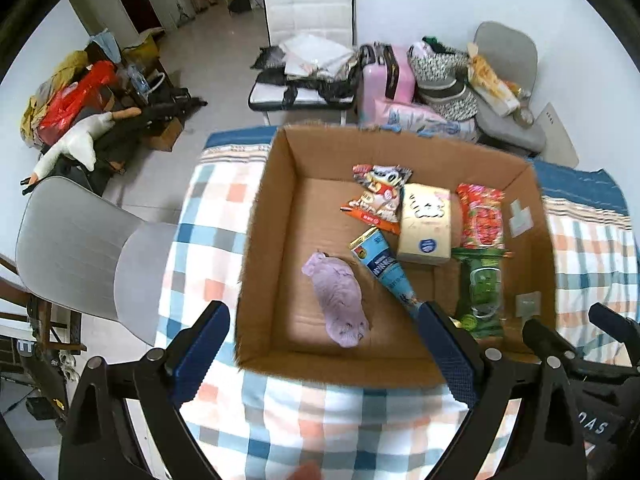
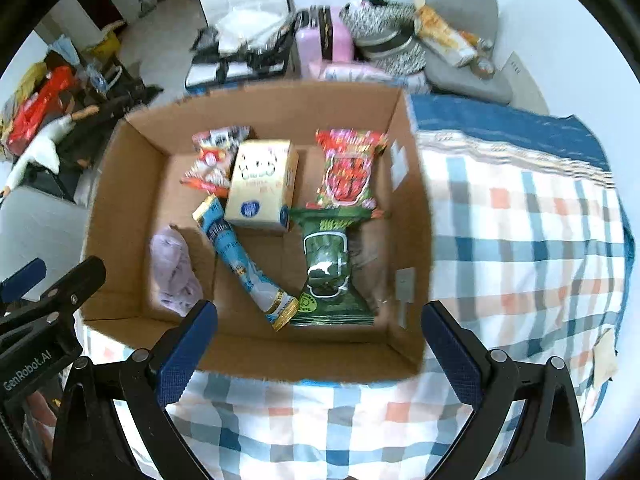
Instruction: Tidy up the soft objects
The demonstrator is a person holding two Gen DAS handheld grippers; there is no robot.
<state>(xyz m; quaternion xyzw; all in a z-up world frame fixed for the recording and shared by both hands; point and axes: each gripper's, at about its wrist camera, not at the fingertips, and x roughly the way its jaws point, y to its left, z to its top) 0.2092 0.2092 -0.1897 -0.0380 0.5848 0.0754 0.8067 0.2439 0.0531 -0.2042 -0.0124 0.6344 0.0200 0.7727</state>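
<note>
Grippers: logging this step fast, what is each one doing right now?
Left gripper: open, holding nothing, above the cardboard box.
Right gripper: open, holding nothing, above the same box.

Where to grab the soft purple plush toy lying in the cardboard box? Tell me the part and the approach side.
Grip the purple plush toy across its narrower middle, coming straight down from above with the left gripper, which is nearer. It lies flat and elongated on the cardboard box floor with free space on both long sides.
</note>
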